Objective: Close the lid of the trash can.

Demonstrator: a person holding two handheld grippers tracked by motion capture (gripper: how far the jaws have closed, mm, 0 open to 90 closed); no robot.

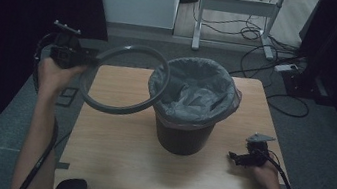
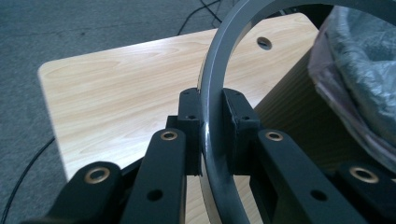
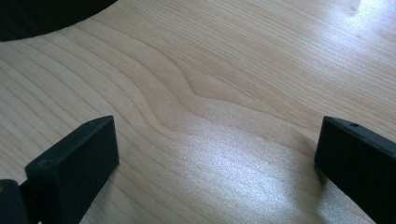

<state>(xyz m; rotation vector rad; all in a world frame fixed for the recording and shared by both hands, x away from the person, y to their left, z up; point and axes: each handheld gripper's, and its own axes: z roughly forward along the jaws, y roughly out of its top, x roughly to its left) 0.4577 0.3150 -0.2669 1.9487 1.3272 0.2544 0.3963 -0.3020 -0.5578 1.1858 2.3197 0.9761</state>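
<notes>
While right tongs (image 3: pixel 215 154) gape unlabelled, left tongs (image 2: pixel 212 116) clench grey ring (image 1: pixel 123 78).

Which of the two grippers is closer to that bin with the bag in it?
The left gripper: the grey ring it clamps overlaps the bin rim. The right gripper rests open on the table, off beside the bin's base.

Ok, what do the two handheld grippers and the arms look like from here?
Both grippers are black, with flat rectangular pads. The left gripper has brass-coloured pivot rivets on its linkage arms. The right gripper carries a grey three-cornered plate on top. A black cable trails from each along the forearm. The forearms are bare, no sleeves in view.
</notes>
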